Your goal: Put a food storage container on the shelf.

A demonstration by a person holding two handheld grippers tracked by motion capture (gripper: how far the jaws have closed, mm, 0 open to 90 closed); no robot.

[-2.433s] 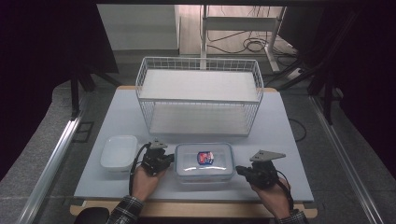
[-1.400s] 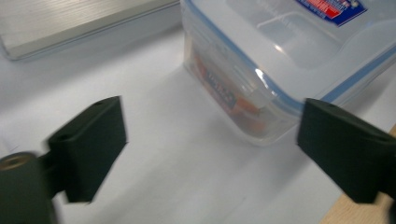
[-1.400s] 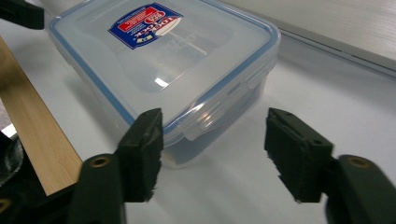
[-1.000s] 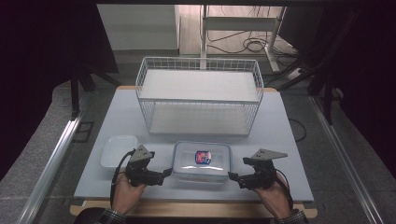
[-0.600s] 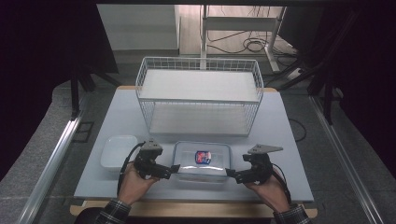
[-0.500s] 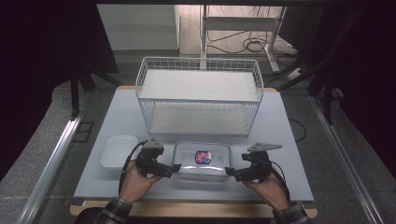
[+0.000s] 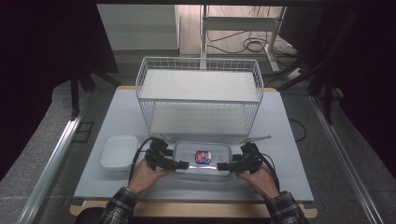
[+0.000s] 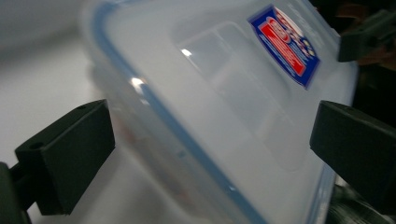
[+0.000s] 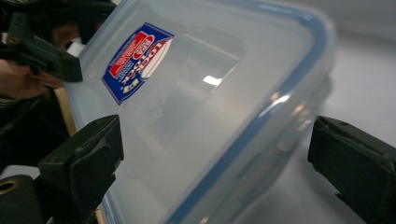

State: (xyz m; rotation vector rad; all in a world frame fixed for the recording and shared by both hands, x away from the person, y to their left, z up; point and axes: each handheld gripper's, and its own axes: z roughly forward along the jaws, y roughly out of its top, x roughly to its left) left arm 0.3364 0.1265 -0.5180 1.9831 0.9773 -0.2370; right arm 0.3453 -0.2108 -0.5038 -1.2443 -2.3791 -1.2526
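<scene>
Looking down from the high view, I have the clear lidded container (image 7: 202, 158) sitting on the worktop (image 7: 289, 140) toward 6 o'clock, just in front of the white wire basket (image 7: 198, 93), which stands at 12 o'clock from it. My left tool (image 7: 180, 164) is at the container's 9 o'clock end and my right tool (image 7: 223, 165) at its 3 o'clock end, both pointing inward at it. In the left tool view the jaws stand spread wide, one on each side of the container's (image 8: 210, 116) corner, with gaps showing, so nothing is pinched. The right tool view shows the same: jaws spread apart, the blue-sealed lid corner (image 9: 210, 107) between them. A red and blue label (image 7: 202, 157) sits on the lid's middle. A white shallow tray (image 7: 119, 151) lies at 9 o'clock, beside my left hand (image 7: 147, 173).
</scene>
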